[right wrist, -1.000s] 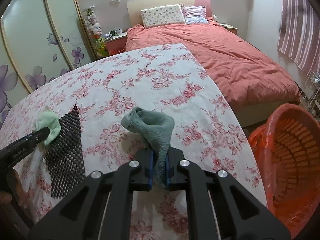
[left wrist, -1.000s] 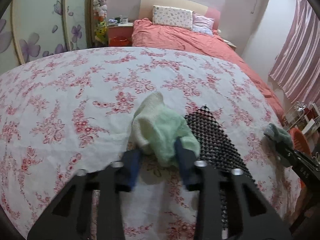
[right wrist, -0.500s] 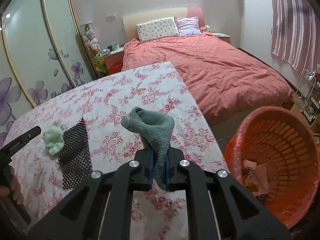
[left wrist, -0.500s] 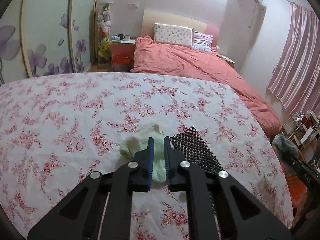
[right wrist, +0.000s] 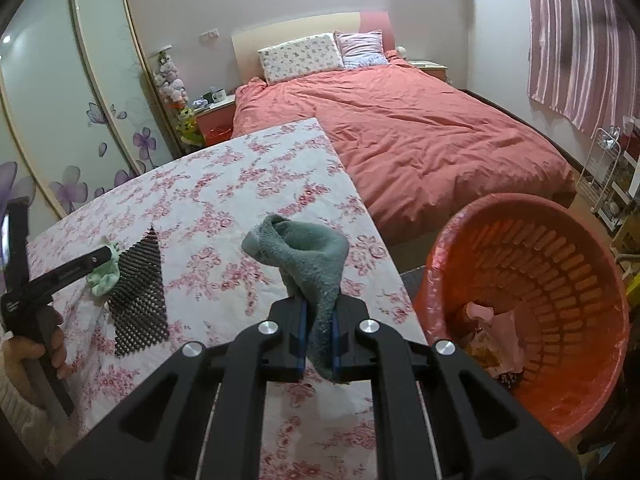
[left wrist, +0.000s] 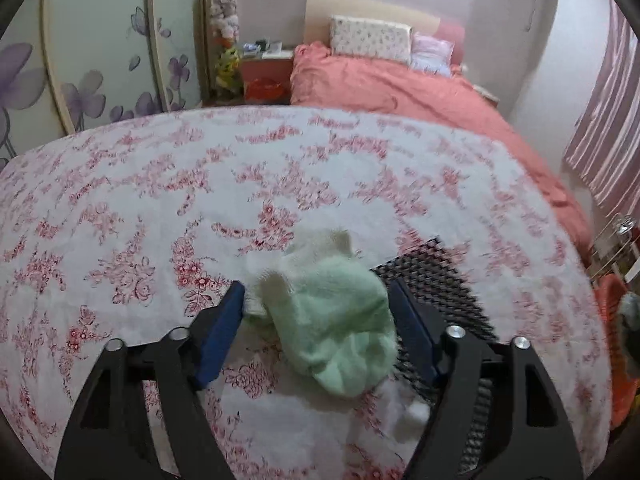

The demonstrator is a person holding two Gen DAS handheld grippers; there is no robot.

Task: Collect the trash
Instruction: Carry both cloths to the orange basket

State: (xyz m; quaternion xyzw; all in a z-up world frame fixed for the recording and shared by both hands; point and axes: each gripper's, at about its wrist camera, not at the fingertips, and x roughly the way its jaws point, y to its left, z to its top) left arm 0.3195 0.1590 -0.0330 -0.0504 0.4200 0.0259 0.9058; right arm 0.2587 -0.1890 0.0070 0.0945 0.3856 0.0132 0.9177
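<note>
Our right gripper (right wrist: 318, 344) clamps the grey sock (right wrist: 308, 264); the basket (right wrist: 532, 312) lies just right. Our left gripper (left wrist: 316, 332), jaws just opened, straddles the green sock (left wrist: 336, 320), seemingly untouched.

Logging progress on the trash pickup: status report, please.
Left gripper just opened, astride light green sock. Right gripper shut on grey-green sock. Orange basket alongside, unobstructed.

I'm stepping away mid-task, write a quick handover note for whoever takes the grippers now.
Right gripper: shut on the grey-green sock, near the orange basket, not over it yet.
Left gripper: jaws just opened, straddling the light green sock on the floral tablecloth, not gripping it.
Black mesh mat lies beside that sock.
Done: some trash already in the basket.
Left: drop the grey-green sock, grasp the light green one, then the mat.
</note>
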